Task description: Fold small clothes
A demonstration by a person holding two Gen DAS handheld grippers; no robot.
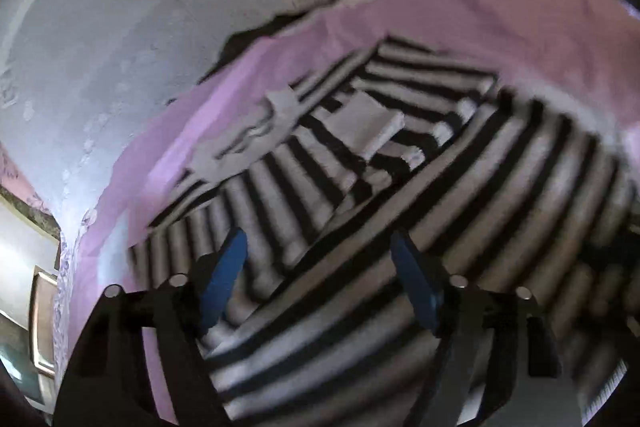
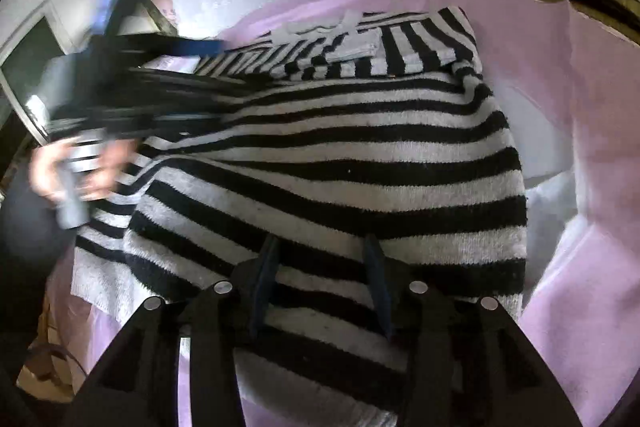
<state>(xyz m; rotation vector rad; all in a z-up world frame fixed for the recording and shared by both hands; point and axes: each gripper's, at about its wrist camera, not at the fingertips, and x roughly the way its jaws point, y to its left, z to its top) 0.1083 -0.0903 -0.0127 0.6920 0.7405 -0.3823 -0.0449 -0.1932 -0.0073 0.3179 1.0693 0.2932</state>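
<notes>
Hovering over the striped sweater (image 2: 320,163) on the pink sheet (image 2: 580,107), both grippers' jaws apart, mid-fold I'd guess; next they need an edge to pinch.

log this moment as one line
task: fold small clothes | left gripper: open over striped sweater | right gripper: open at hem | surface: pink sheet

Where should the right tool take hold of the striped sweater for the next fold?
Probably the near hem of the striped sweater, low and from the near side. That edge lies free over the pink sheet right before the right tool, whose jaws stand open, so one finger could slip under.
</notes>
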